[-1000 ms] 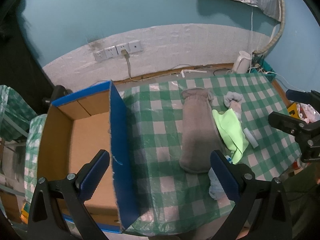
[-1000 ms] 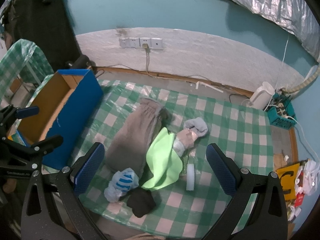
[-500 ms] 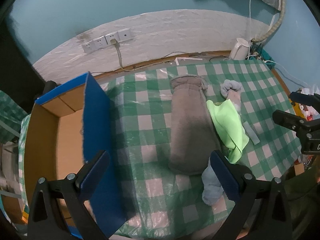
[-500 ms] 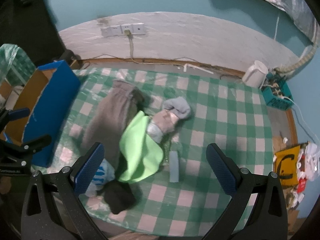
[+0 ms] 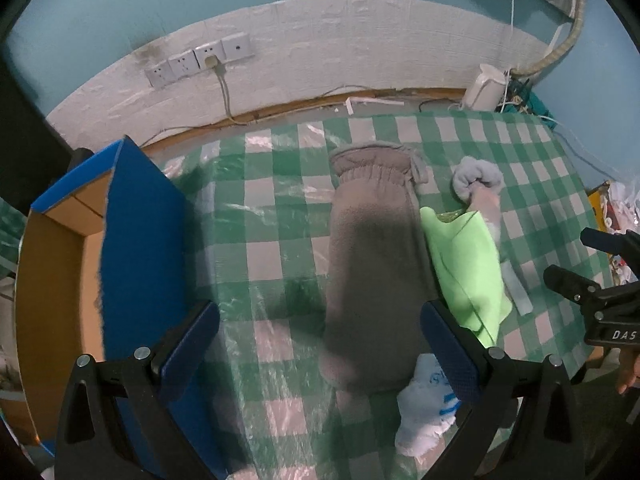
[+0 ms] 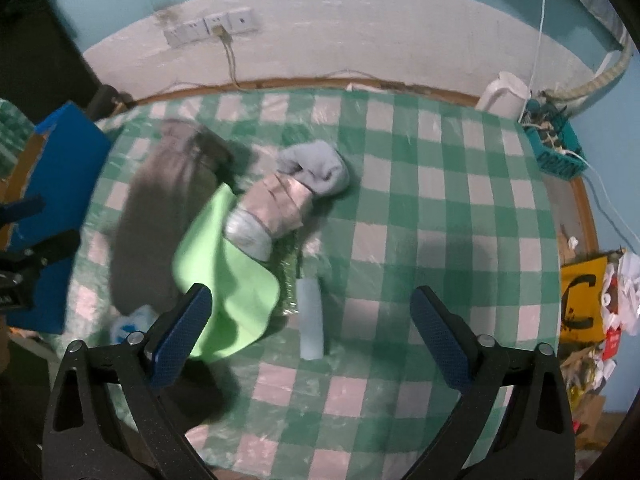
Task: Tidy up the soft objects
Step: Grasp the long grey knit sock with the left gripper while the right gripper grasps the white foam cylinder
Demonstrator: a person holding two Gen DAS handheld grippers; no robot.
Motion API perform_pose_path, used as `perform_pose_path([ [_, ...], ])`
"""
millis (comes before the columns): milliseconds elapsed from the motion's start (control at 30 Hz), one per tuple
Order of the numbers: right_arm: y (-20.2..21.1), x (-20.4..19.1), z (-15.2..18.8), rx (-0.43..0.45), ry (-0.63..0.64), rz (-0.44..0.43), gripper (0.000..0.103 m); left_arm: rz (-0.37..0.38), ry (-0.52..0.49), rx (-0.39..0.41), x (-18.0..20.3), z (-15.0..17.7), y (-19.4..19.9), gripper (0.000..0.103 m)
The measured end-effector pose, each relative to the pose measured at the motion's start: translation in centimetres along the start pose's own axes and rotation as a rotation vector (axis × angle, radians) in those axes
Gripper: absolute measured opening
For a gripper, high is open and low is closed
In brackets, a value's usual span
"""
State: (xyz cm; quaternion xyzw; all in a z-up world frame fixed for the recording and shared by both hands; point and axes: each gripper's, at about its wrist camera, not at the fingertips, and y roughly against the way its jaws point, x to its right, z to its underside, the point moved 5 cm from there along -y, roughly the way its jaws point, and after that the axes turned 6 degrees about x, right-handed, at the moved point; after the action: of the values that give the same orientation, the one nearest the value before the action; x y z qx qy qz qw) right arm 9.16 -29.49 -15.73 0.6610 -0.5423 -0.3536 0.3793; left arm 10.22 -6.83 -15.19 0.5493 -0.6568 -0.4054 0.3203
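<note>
Now, left gripper [image 5: 320, 350]: jaws apart, hanging over grey garment [image 5: 374, 264].
Right gripper [image 6: 310, 334]: jaws apart, holding nothing, above green cloth [image 6: 224, 280].
Sock bundle [image 6: 294, 196]: at 12 o'clock of green cloth, touching.
Blue box [image 5: 120, 264]: at 9 o'clock on checkered tablecloth [image 5: 276, 248].

Both grippers [image 5: 320, 354] [image 6: 312, 334] nearer the clothes [image 5: 374, 264].

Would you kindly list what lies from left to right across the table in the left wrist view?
Blue cardboard box → long grey fleece garment → bright green cloth → pale blue flat strip.
</note>
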Motion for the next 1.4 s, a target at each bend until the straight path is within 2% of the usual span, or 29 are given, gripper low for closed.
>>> perform_pose_path([
  [267, -2.8, 1.2, 1.4, -0.078, 0.001, 0.025, 0.095, 0.000, -0.051, -0.065, 1.3, 0.7, -2.4, 0.101],
  [500, -4.4, 1.1, 2.9, -0.131, 0.031, 0.024, 0.084, 0.006, -0.089, -0.114, 2.5, 1.0, -4.2, 0.101],
  [800, -5.4, 0.7, 3.7, -0.154, 0.072, 0.042, 0.078, 0.020, -0.119, -0.141, 4.0, 0.9, -5.2, 0.101],
  [967, -6.3, 0.4, 4.2, -0.172, 0.099, 0.038, 0.066, 0.014, -0.139, -0.149, 4.9, 1.1, -5.6, 0.101],
  [1133, -6.7, -0.2, 4.7, -0.184, 0.110, 0.017, 0.029, 0.014, -0.149, -0.165, 5.5, 1.5, -6.1, 0.101],
  [1300, -6.6, -0.3, 4.5, -0.191, 0.101, -0.007, 0.023, -0.004, -0.155, -0.185, 5.5, 1.6, -7.1, 0.101],
  [1400, -6.8, -0.5, 4.6, -0.189, 0.102, -0.020, 0.022, 0.020, -0.129, -0.204, 5.3, 1.5, -7.8, 0.101],
])
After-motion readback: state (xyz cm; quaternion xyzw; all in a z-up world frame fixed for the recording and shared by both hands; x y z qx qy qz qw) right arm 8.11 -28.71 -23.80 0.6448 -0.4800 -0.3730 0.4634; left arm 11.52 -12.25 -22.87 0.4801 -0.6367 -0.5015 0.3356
